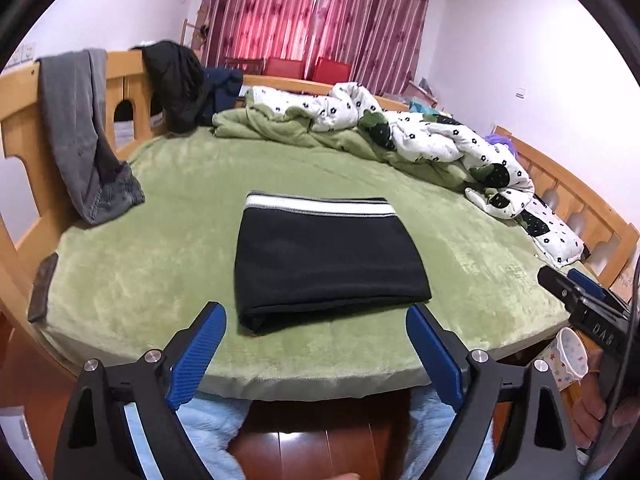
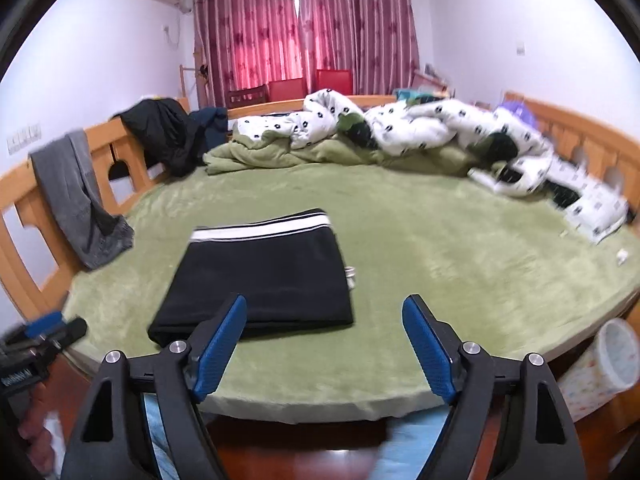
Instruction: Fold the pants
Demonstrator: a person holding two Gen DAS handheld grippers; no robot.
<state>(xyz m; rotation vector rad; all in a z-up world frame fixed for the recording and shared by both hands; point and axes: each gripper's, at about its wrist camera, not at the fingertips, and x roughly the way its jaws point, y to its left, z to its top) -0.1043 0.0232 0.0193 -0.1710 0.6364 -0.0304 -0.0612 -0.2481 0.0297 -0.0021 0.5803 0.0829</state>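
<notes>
The black pants (image 1: 326, 262) lie folded into a flat rectangle on the green bed cover (image 1: 160, 248), white-striped waistband at the far edge. My left gripper (image 1: 316, 312) hangs open above the bed's near edge, just short of the fold, with nothing between its blue pads (image 1: 200, 356). In the right wrist view the folded pants (image 2: 264, 276) sit left of centre. My right gripper (image 2: 324, 306) is open and empty too, its left pad (image 2: 220, 354) overlapping the near edge of the pants in the picture. The right gripper (image 1: 576, 292) also shows at the right edge of the left wrist view.
A crumpled white and green quilt (image 1: 400, 132) lies along the far side of the bed. Grey trousers (image 1: 80, 132) and a dark jacket (image 1: 176, 80) hang over the wooden rail (image 1: 18, 136) at left. A paper cup (image 1: 566, 360) stands by the bed's right corner.
</notes>
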